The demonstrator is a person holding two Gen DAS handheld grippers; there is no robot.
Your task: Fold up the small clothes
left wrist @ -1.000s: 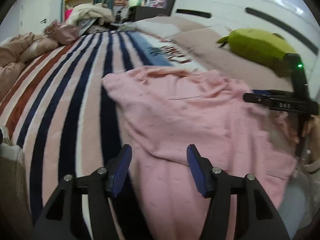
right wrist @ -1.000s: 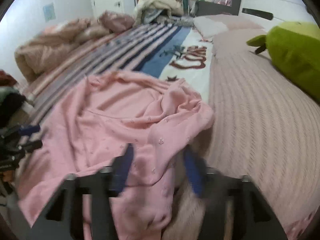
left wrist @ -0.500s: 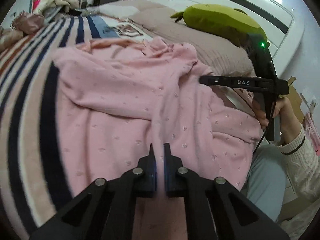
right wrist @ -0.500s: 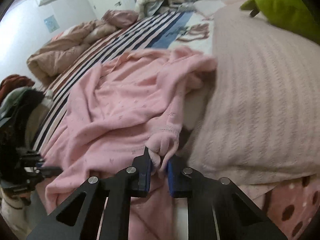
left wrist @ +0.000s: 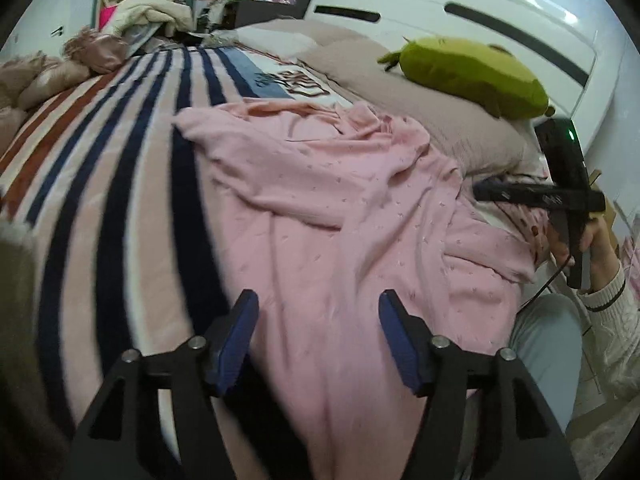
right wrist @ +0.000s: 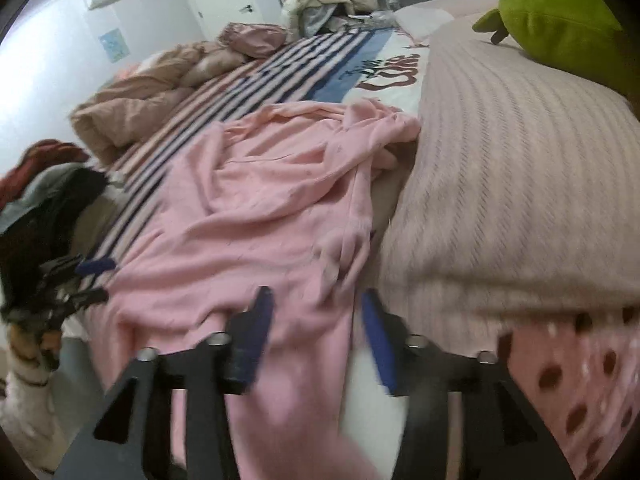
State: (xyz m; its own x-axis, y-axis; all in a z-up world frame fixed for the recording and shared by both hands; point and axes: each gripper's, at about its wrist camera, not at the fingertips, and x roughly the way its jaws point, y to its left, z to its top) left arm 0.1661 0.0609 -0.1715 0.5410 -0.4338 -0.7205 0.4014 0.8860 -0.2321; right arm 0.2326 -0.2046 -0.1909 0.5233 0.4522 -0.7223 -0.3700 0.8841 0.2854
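In the left wrist view, the left gripper (left wrist: 318,312) sits at 6 o'clock with its blue-padded fingers (left wrist: 240,328) spread wide, released and holding nothing; the pink garment (left wrist: 340,208) passes between and under them. The garment, a rumpled pink knit top with tiny motifs, lies spread over the centre of the frame on a striped blanket (left wrist: 120,152) of navy, white, dusty pink and rust bands, its near hem hanging over the bed edge toward 6 o'clock. At 1 o'clock a green plush toy (left wrist: 468,76) rests on a mauve ribbed pillow (left wrist: 440,120), which lies against the garment's right side. At 3 o'clock the right gripper (left wrist: 480,192) shows side-on, held in a hand with a cream knit cuff; from here I cannot tell how its jaws stand. In the right wrist view, the right gripper (right wrist: 316,308) at 6 o'clock is blurred, its blue fingers (right wrist: 260,320) apart and released, straddling the garment's (right wrist: 260,220) right edge without gripping it. The pillow (right wrist: 520,180) fills 3 o'clock, the plush toy (right wrist: 560,20) sits at 1 o'clock, and the left gripper (right wrist: 94,280) appears at 9 o'clock with its fingers parted. A crumpled tan duvet (right wrist: 152,92) lies at 10 o'clock.
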